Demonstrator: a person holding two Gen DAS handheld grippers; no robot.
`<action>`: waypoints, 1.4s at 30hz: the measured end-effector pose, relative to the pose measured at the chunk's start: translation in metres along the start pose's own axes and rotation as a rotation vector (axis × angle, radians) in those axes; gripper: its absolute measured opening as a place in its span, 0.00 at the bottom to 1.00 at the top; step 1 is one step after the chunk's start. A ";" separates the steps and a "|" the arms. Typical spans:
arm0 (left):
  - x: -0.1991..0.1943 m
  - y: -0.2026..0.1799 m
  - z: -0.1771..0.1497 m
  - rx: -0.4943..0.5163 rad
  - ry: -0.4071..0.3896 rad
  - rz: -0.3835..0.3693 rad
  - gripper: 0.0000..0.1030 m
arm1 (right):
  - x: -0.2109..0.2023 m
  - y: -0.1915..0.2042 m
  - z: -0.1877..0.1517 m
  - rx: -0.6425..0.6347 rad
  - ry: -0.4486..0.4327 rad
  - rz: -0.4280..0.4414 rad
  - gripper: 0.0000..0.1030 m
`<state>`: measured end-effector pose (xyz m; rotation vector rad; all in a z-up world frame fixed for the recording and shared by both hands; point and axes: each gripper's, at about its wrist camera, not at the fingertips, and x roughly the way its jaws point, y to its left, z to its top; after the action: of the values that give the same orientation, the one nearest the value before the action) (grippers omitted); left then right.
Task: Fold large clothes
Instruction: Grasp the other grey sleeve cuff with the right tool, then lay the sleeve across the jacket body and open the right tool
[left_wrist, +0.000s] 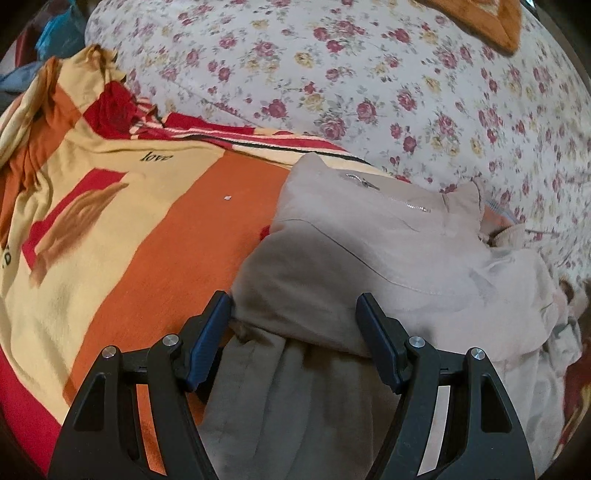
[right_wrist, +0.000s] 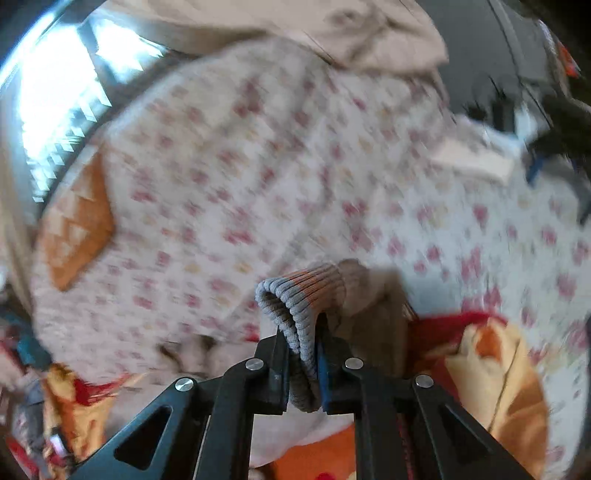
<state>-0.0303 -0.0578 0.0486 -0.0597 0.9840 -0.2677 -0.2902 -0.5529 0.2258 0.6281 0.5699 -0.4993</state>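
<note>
The beige jacket (left_wrist: 354, 251) lies bunched on the bed, over the orange, red and cream blanket (left_wrist: 155, 229), with the floral quilt (left_wrist: 369, 81) beyond it. The left hand-held gripper (left_wrist: 293, 314) hangs spread wide over the jacket's near fold, gripping nothing. The right hand-held gripper (right_wrist: 300, 332) is clamped on the jacket's ribbed cuff (right_wrist: 295, 295), raised above the quilt, the view blurred.
</note>
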 end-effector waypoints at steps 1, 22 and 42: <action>-0.002 0.002 0.000 -0.008 -0.002 -0.004 0.69 | -0.011 0.008 0.004 -0.019 -0.014 0.023 0.10; -0.032 0.044 0.025 -0.164 -0.047 -0.261 0.69 | 0.089 0.345 -0.100 -0.529 0.472 0.596 0.25; -0.013 0.001 0.015 -0.105 -0.028 -0.316 0.84 | 0.076 0.065 -0.128 -0.199 0.359 0.068 0.75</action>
<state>-0.0244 -0.0542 0.0675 -0.3155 0.9585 -0.5038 -0.2390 -0.4418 0.1189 0.5471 0.9226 -0.2615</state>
